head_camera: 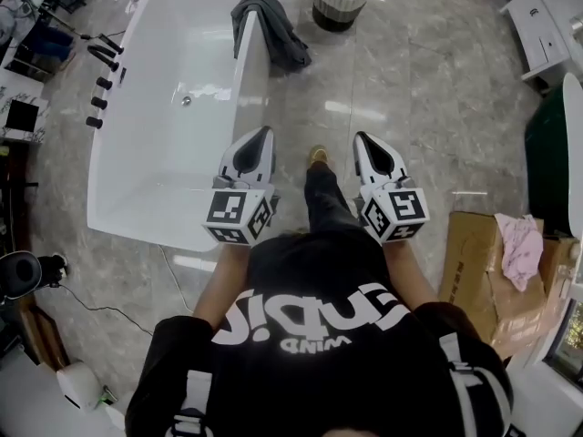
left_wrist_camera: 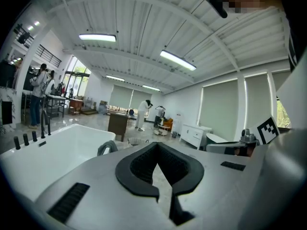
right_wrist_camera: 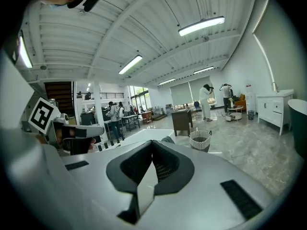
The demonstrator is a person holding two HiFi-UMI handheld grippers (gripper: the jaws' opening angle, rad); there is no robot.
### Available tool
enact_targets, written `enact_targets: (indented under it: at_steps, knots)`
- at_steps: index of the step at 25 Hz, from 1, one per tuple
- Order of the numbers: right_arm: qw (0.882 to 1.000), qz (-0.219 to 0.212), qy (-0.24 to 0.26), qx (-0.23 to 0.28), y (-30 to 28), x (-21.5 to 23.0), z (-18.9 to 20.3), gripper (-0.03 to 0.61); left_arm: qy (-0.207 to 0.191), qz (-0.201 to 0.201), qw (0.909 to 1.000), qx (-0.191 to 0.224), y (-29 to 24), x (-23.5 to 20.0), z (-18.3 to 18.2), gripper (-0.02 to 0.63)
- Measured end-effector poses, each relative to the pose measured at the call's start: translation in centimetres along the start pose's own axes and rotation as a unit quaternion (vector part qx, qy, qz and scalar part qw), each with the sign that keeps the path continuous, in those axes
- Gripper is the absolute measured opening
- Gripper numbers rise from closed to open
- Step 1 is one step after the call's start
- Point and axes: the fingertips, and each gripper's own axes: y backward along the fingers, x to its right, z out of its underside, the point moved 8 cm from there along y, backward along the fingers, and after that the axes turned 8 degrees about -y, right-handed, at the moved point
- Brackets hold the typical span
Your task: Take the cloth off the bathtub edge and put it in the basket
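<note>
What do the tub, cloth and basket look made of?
Bathtub: likely acrylic or enamel, glossy white; light glares off it.
Cloth: soft grey fabric, matte, draping in folds.
Basket: seemingly woven, pale ribbed top, dark bottom; fibre unclear.

1. The left gripper (head_camera: 265,135) is held out in front of the torso and points forward, away from the body.
2. Its jaws are closed tip to tip, with nothing between them.
3. The right gripper (head_camera: 359,139) is level with the left one but apart from it. It points the same way, and its jaws are also together and empty.
4. The left forearm (head_camera: 217,291) and right forearm (head_camera: 407,276) reach forward, bare, one behind each gripper.
</note>
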Motion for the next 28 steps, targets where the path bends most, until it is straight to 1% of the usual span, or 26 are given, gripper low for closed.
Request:
enact_targets:
  at_steps: [4, 8, 12, 17, 23, 28]
  knots:
    - [1.000, 0.000, -0.003, -0.002, -4.5, 2.5, -2.0, 0.014, 0.002, -0.005, 1.0000, -0.004, -4.4, -2.5, -1.3, 0.011]
    - [1.000, -0.007, -0.004, -0.009, -9.1, 5.3, -4.7, 0.014, 0.005, -0.013, 0.9999, -0.001, -9.1, -4.8, -3.5, 0.011]
    - [1.000, -0.019, 0.003, -0.014, -13.8, 8.0, -7.4, 0.014, 0.003, -0.027, 0.9996, -0.001, -14.2, -7.1, -5.6, 0.011]
    - [0.999, -0.037, 0.010, -0.020, -19.3, 11.6, -10.5, 0.014, 0.004, -0.048, 0.9989, 0.000, -20.2, -9.4, -7.3, 0.011]
    - [0.999, -0.049, 0.016, -0.019, -24.8, 15.7, -13.4, 0.014, 0.010, -0.070, 0.9975, 0.004, -25.7, -11.5, -8.3, 0.011]
    - [0.997, -0.067, 0.021, -0.029, -28.3, 16.6, -14.6, 0.014, 0.009, -0.076, 0.9971, 0.002, -28.4, -12.8, -9.1, 0.011]
